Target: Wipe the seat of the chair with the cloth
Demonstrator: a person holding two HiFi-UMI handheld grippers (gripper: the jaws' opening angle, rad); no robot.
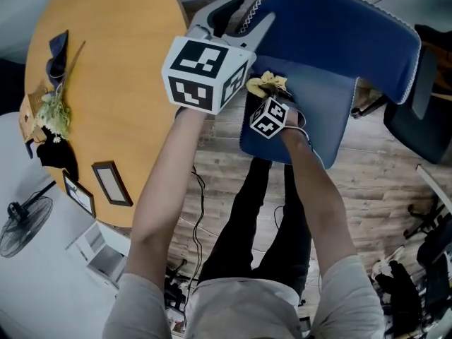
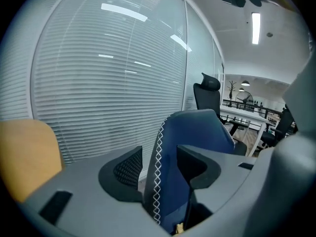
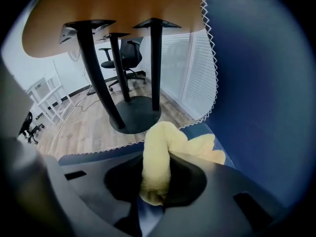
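Observation:
The blue chair [image 1: 332,27] stands before me, its seat [image 1: 318,111] facing me. My right gripper [image 1: 272,94] is low over the seat's near-left part, shut on a yellow cloth [image 1: 266,83]. In the right gripper view the cloth [image 3: 158,157] is bunched between the jaws, hanging out over the seat [image 3: 98,154] beside the backrest [image 3: 261,83]. My left gripper [image 1: 244,16] is raised at the backrest's left edge. Its jaws stand wide apart, and the white-stitched backrest edge [image 2: 160,172] rises between them with a gap beside the left pad.
A round wooden table [image 1: 120,69] stands left of the chair, carrying dried flowers [image 1: 53,111] and picture frames [image 1: 109,182]. Its black legs and base [image 3: 133,115] are just beyond the seat. A fan [image 1: 21,224] is at the far left, a black office chair [image 1: 417,119] at the right.

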